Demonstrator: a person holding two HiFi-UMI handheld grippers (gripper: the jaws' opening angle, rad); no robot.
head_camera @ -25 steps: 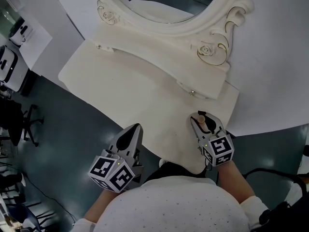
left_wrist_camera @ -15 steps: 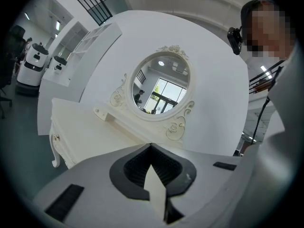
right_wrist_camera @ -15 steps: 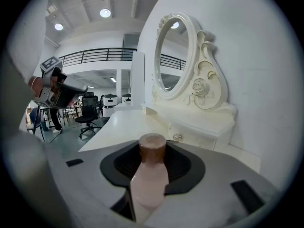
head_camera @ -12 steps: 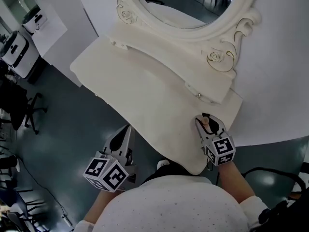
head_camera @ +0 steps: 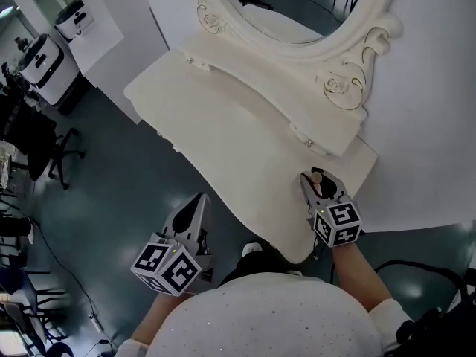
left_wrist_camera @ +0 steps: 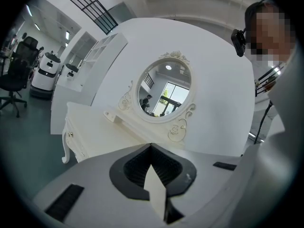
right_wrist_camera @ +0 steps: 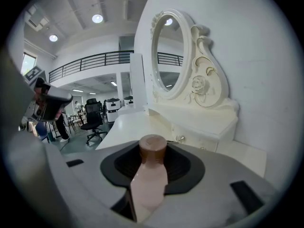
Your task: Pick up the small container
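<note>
The small container (head_camera: pixel 317 178), a pale pink bottle with a brown cap (right_wrist_camera: pixel 152 148), stands upright between the jaws of my right gripper (head_camera: pixel 315 185). The pads press on its body (right_wrist_camera: pixel 150 184). It hangs just above the front right corner of the white dressing table (head_camera: pixel 245 151). My left gripper (head_camera: pixel 198 201) is off the table's front edge, over the dark floor. Its jaws meet in a point with nothing between them (left_wrist_camera: pixel 152 150).
An oval mirror (head_camera: pixel 297 2) in a carved frame rises at the back of the table, above a raised drawer shelf (head_camera: pixel 316 129) with small knobs. A white wall stands to the right. Office chairs (head_camera: pixel 56 155) and a white machine (head_camera: pixel 46 58) are on the floor to the left.
The head view has swung left, so more floor shows. My left gripper has drifted from the table's edge out over the floor. The right gripper keeps its hold on the container.
</note>
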